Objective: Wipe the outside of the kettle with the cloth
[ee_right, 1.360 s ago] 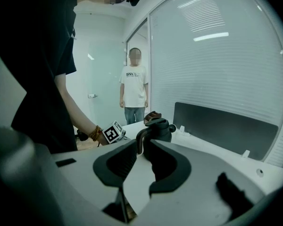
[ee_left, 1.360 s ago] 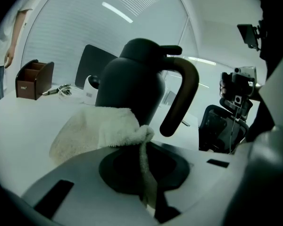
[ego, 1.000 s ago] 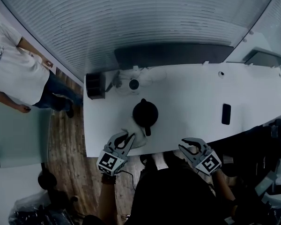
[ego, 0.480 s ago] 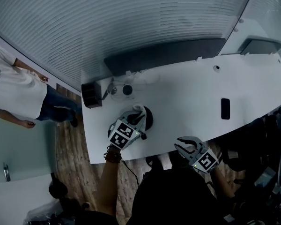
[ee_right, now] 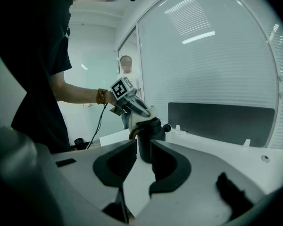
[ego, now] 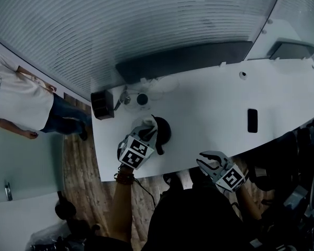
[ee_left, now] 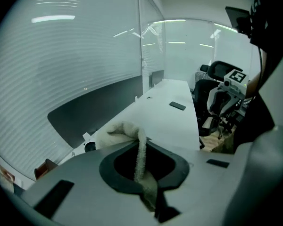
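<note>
A black kettle (ego: 161,129) stands on the white table (ego: 209,106), near its front left. My left gripper (ego: 146,136) is against the kettle's left side, shut on a white cloth (ego: 147,122) that lies over the kettle's top left. In the left gripper view a strip of the cloth (ee_left: 140,160) runs between the closed jaws and bunches beyond them. The right gripper (ego: 211,162) hangs off the table's front edge, open and with nothing in it. Through its jaws, the right gripper view shows the kettle (ee_right: 148,138) and the cloth (ee_right: 140,119) held on it.
A black phone (ego: 251,121) lies on the table's right part. A black box (ego: 102,105) and a small round device (ego: 142,99) sit at the back left, before a dark panel (ego: 183,60). A person (ego: 15,106) stands on the floor at left.
My left gripper has carried the cloth from the table's front edge up against the kettle's left side. The right gripper has stayed where it was.
</note>
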`<state>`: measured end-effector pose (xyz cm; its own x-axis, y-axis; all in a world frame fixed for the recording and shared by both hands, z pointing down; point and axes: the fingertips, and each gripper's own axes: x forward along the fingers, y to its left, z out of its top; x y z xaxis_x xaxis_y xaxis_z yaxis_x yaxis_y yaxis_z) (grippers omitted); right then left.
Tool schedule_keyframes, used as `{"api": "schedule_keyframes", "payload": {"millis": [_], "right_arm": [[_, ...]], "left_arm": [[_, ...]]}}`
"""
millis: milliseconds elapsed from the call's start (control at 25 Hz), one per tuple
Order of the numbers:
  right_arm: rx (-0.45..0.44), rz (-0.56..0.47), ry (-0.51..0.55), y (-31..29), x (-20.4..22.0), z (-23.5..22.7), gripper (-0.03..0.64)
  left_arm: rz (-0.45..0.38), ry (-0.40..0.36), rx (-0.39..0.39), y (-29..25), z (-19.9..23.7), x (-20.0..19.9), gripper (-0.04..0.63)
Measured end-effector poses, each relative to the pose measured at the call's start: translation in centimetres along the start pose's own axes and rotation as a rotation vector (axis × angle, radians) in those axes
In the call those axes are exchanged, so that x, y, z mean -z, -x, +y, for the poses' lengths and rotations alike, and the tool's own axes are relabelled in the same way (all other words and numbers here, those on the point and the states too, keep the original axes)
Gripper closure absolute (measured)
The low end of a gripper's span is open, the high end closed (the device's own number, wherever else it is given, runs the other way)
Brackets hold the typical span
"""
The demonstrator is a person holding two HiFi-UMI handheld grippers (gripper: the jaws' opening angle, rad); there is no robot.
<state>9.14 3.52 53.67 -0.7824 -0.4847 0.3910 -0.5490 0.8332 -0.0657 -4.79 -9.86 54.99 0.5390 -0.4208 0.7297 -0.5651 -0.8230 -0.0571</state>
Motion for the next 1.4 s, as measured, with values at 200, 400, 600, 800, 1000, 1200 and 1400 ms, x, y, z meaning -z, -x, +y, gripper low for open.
{"api": "schedule_keyframes", "payload": {"millis": [200,400,600,800,1000,1200,1400], "right_arm": [[-0.011,0.0,0.023,-0.4,-0.5,0.2,0.534],[-0.015,0.007,0.013,-0.2,-0.2,0.2,0.534],[-0.024,0.004,0.01,-0.5,0.1,0.6,0.534],[-0.022,-0.027,0.05,-0.5,-1.5,0.3,0.532],[-0.021,-0.2,0.132,0.0,-7.7,0.3,0.532],[0.037,-0.394,0.135,1.3,-15.6,1.7,0.533],[0.049,-0.448,0.117,0.9,-17.6,5.1,0.534]], "left_arm": [[0.032,0.0,-0.034,0.1,0.8,0.9,0.565],[-0.006,0.092,-0.055,1.2,3.1,2.1,0.565],[0.03,-0.038,-0.049,-0.7,0.1,0.3,0.565],[-0.131,0.025,-0.207,6.2,2.6,-0.5,0.565],[-0.56,0.129,-0.251,19.3,2.3,-3.7,0.565],[-0.803,0.115,-0.365,26.2,-1.7,-3.9,0.565],[-0.951,0.236,-0.419,26.7,-6.8,-0.2,0.565]]}}
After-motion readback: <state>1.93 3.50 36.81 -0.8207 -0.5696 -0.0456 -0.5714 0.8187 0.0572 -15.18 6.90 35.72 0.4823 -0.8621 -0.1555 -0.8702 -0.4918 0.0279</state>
